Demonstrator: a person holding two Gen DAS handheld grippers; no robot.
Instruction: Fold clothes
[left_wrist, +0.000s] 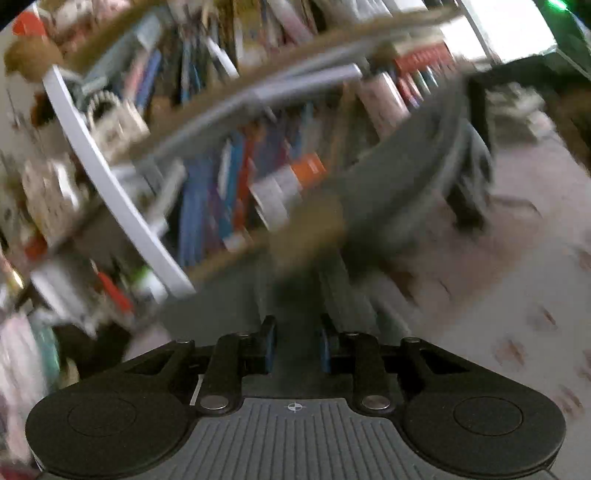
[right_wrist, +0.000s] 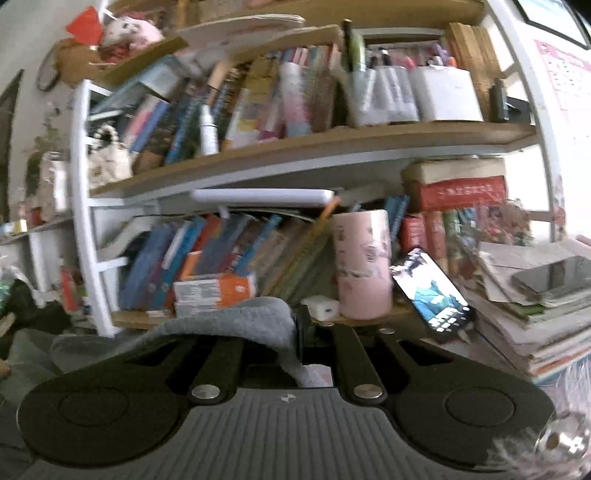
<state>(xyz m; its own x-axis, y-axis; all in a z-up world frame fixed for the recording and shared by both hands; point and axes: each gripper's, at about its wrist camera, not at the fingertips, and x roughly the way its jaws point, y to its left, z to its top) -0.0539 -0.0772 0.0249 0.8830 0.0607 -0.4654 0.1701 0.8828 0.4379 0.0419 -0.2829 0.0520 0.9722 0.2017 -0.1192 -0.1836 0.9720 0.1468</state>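
- The right gripper (right_wrist: 301, 334) is seen pinching a grey knitted garment (right_wrist: 236, 319), which is draped over its left finger at lower centre of the right wrist view.
- The left gripper (left_wrist: 294, 345) is shown blurred; its blue-padded fingers (left_wrist: 269, 347) are parted by a narrow gap, and whether cloth is held cannot be told.
- White holders (right_wrist: 413, 94) filled with pens are seen on the upper shelf (right_wrist: 317, 147).
- A pink cup (right_wrist: 362, 264) is stood beside a lit phone (right_wrist: 432, 291).
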